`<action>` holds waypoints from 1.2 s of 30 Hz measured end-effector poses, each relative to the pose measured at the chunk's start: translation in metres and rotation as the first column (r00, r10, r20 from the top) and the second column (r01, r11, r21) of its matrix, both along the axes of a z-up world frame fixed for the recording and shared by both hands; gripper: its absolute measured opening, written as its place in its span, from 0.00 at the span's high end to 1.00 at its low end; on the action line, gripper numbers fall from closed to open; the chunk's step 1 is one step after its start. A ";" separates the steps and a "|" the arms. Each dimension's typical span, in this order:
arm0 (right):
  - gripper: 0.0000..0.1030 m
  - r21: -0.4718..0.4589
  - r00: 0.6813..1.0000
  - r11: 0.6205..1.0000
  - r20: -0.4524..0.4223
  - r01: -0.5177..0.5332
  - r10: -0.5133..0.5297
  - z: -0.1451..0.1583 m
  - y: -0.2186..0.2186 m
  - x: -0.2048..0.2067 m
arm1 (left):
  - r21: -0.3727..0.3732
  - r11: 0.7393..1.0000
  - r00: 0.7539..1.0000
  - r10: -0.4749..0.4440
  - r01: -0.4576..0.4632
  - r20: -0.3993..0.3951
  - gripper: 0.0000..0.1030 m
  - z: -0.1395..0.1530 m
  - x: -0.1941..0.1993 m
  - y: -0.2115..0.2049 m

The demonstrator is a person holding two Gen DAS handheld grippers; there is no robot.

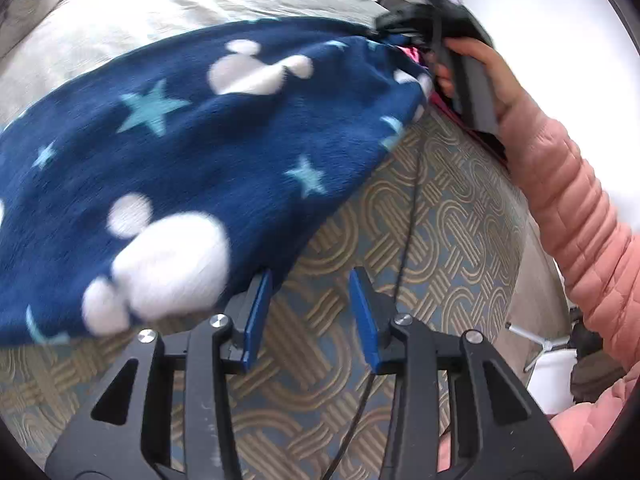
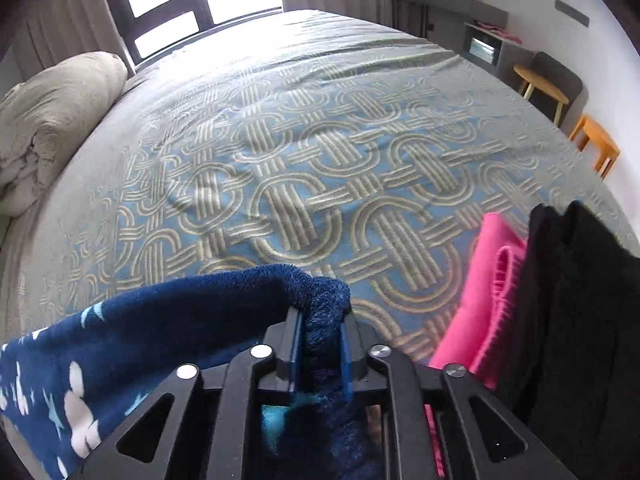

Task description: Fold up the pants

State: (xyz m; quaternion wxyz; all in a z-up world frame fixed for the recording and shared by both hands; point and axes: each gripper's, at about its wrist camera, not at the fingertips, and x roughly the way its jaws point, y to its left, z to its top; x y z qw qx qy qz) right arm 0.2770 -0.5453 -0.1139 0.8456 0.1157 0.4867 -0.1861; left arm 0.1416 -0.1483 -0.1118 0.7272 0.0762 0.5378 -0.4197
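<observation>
The navy fleece pants (image 1: 192, 152) with white mouse heads and pale blue stars hang stretched above the patterned bedspread (image 1: 400, 240). My left gripper (image 1: 312, 280) is open and empty; its left pad sits at the pants' lower edge. My right gripper (image 2: 320, 320) is shut on a bunched edge of the pants (image 2: 320, 292), which trail off to the lower left. In the left wrist view the right gripper (image 1: 384, 28) holds the pants' far end up, a hand in a pink sleeve around its handle.
A pink garment (image 2: 480, 292) and a black garment (image 2: 576, 320) lie on the bed (image 2: 304, 152) at the right. A bundled beige duvet (image 2: 52, 120) sits at the left. Wooden stools (image 2: 592, 144) and a shelf stand by the right wall.
</observation>
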 end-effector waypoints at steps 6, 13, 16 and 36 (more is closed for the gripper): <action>0.43 -0.114 0.989 0.993 0.142 -0.013 0.029 0.043 0.030 -0.058 | 0.014 0.994 0.993 0.105 -0.105 0.054 0.37 0.009 -0.001 0.037; 0.33 -0.253 0.939 0.942 0.205 -0.221 0.275 0.060 0.116 -0.110 | -0.007 0.901 0.900 0.434 -0.434 0.027 0.34 0.010 0.029 0.138; 0.33 -0.171 0.924 0.943 0.213 -0.286 0.318 0.056 0.151 -0.103 | -0.031 0.778 0.778 0.628 -0.627 0.014 0.33 0.007 0.041 0.202; 0.33 -0.035 0.825 0.833 0.115 -0.553 0.553 0.034 0.349 -0.055 | -0.173 0.202 0.255 0.889 -0.964 -0.380 0.33 -0.062 0.122 0.462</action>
